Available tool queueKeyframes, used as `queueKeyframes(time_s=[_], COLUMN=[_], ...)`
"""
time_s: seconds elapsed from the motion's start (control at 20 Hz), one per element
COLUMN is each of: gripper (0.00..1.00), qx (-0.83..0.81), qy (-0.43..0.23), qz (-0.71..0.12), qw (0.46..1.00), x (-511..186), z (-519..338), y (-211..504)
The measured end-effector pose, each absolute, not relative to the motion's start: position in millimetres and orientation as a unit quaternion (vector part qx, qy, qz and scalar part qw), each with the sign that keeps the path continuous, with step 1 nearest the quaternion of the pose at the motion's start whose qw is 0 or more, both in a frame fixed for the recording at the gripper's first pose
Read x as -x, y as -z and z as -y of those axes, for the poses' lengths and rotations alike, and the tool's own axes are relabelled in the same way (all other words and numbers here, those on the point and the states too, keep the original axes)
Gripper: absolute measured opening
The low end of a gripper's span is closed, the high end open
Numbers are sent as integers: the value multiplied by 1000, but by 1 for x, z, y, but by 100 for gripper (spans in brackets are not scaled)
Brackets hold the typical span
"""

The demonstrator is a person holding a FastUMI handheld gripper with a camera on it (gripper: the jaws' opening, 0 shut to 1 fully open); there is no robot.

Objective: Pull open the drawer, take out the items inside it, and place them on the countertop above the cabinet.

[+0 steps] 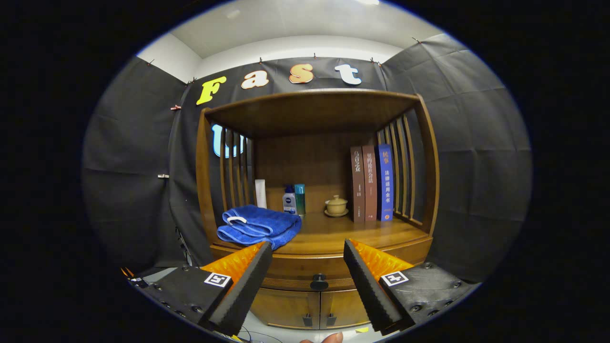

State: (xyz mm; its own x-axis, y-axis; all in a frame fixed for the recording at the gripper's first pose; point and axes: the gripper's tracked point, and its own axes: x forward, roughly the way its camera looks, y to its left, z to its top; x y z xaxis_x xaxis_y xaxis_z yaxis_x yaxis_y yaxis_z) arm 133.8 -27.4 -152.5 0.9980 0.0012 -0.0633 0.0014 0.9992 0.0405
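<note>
1. Your gripper (307, 255) is spread wide, holding nothing; its wedge-shaped fingers (248, 281) have ribbed inner faces.
2. Between the fingers, just ahead, sits the drawer (305, 274), a curved wooden front with a round dark knob (319, 282). It is shut.
3. Below the drawer are two smooth wooden doors (305, 307) with small dark pulls.
4. Above the drawer is the countertop (343, 233), glossy wood. A folded blue towel (259, 225), soft and plush, overhangs its front-left edge, close to your left finger.
5. At the back left stand a white tube (260, 193), a pale bottle (289, 200) and a teal bottle (299, 199).
6. Back centre: a squat lidded cup (336, 206) on a saucer.
7. Back right: three upright books (371, 183) against the slatted side rails (402, 166).
</note>
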Motion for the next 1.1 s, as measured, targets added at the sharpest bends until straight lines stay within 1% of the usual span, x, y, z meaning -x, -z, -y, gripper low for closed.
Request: queueKeyframes(time_s=[0.5, 0.95, 1.1], gripper=[99, 99, 72], qx=[0, 12, -6], qy=[11, 17, 12], qz=[-88, -129, -129], qw=[996, 991, 992], x=[-204, -227, -221], z=[41, 45, 40], y=[274, 326, 323])
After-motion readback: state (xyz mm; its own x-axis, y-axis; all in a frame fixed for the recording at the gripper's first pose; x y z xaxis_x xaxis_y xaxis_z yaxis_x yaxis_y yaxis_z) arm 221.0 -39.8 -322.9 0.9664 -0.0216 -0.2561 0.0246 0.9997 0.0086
